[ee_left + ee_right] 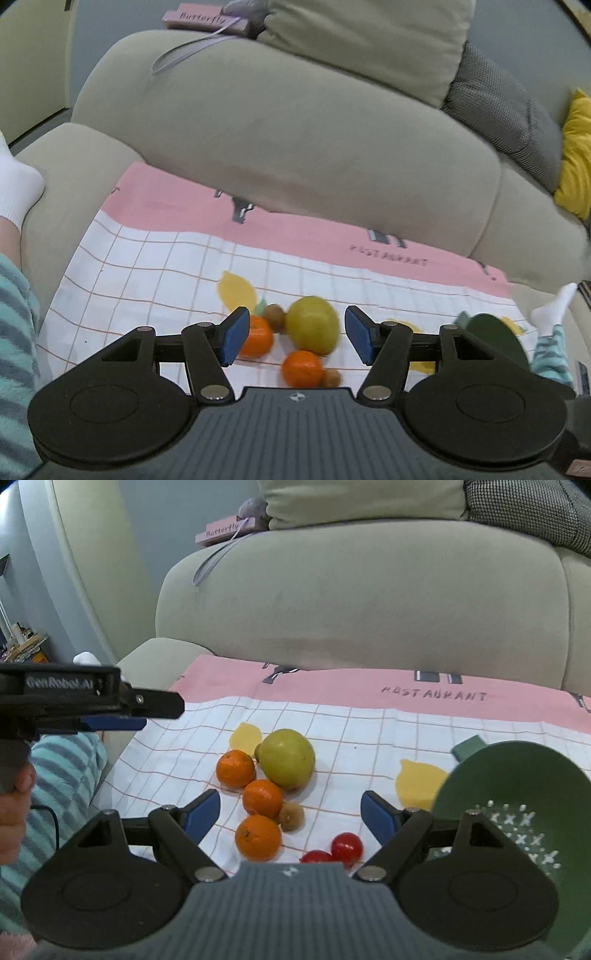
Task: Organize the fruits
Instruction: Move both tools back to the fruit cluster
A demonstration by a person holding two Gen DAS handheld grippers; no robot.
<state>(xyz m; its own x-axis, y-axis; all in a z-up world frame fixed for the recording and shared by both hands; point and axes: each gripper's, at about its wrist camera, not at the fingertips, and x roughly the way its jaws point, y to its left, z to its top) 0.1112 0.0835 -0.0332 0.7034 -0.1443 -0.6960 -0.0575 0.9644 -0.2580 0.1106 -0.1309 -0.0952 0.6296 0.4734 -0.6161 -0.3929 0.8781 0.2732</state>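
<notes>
Left wrist view: the left gripper (293,338) is spread and holds nothing, above the fruit cluster on the checked cloth (155,273). The green apple (313,325) sits between its fingers, a tangerine (258,336) beside the left pad. Closing here could nudge the round fruit and set it rolling.

Right wrist view: the right gripper (290,818) is also spread and empty. Three tangerines, a kiwi (291,815) and two cherry tomatoes (346,847) lie ahead; the green colander (517,812) sits near the cloth's right edge.

Open cloth (369,734) lies between the fruit cluster (269,790) and the green colander (517,812); the sofa backrest (369,609) blocks the far side, the left gripper (110,709) the left approach
</notes>
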